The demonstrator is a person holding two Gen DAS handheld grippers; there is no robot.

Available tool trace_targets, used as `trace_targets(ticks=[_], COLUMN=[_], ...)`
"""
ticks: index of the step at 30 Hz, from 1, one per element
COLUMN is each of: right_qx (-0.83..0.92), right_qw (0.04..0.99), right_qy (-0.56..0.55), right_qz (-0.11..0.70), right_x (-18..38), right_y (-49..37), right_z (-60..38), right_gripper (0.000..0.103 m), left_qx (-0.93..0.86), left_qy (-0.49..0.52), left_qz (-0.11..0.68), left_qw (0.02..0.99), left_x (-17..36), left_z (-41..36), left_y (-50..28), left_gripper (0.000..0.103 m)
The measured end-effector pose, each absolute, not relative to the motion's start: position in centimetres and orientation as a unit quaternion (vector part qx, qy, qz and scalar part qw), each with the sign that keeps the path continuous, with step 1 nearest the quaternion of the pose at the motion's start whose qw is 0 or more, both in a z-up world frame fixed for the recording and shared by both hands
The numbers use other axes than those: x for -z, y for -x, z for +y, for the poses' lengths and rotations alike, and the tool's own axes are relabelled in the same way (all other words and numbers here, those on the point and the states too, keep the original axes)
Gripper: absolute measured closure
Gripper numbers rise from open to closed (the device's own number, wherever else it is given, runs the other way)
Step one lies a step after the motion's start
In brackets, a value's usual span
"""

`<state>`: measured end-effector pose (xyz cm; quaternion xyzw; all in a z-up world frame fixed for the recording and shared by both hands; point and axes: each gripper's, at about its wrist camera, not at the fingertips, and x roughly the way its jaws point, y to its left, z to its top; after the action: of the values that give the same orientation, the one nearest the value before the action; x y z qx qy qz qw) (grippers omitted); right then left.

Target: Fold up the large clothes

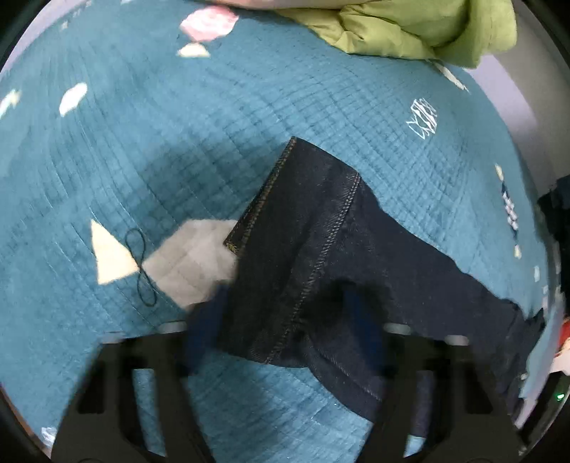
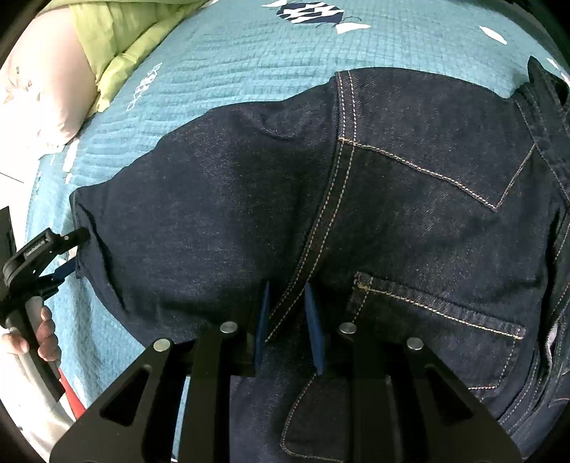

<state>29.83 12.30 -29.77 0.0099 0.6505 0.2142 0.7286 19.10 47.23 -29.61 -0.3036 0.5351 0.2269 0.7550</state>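
Right wrist | one jeans [image 2: 409, 185] | right gripper [image 2: 286, 320] jaws pinching seam | left gripper [image 1: 285, 320] jaws spread

Dark indigo jeans [image 2: 409, 199], tan stitching; teal quilted bedspread [image 1: 178, 135]; lime-green blanket [image 1: 409, 28].

Both claws: matte black triangular cut-out linkage arms, round silver pivot pins [image 2: 228, 326], flat blue finger pads [image 2: 315, 333].

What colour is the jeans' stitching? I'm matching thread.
Tan on dark-blue jeans; clearest in right wrist view.
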Motion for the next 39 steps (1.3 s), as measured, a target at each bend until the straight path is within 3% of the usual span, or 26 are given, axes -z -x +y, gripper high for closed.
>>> trace_targets(ticks=[1,2,14,18,23,26,39], right_qx=[-0.214,-0.214,-0.228,-0.230,-0.211,-0.192,-0.040], right_qw=[0.728,0.728,0.740,0.754,0.777,0.790,0.821], right_qy=[-0.010,-0.010,-0.038,-0.073,-0.105,-0.139,-0.260], right_qz=[0.651,0.651,0.632,0.611,0.583,0.566,0.507], right_x=[29.7,29.7,28.2,25.7,22.6,21.1,18.9], right_y=[-29.9,-29.9,-28.7,-28.1,-26.7,-25.4,-17.6], right_z=[12.4,12.4,10.1,7.1,1.8,-2.5,-23.2], right_gripper=[0.083,0.083,0.081,0.081,0.081,0.081,0.081], left_qx=[-0.214,-0.213,-0.182,-0.143,-0.083,-0.045,0.125], left_qy=[0.298,0.290,0.228,0.192,0.155,0.125,0.032], left_qz=[0.535,0.531,0.479,0.451,0.416,0.406,0.421], left_qw=[0.761,0.767,0.828,0.860,0.892,0.904,0.898], left_x=[29.3,28.7,20.1,15.7,10.9,8.9,10.0], left_z=[46.8,46.4,41.9,37.5,30.7,25.8,2.6], left_y=[-19.3,-19.3,-19.5,-20.7,-21.5,-22.3,-25.1], left_gripper=[0.079,0.081,0.082,0.085,0.097,0.097,0.098])
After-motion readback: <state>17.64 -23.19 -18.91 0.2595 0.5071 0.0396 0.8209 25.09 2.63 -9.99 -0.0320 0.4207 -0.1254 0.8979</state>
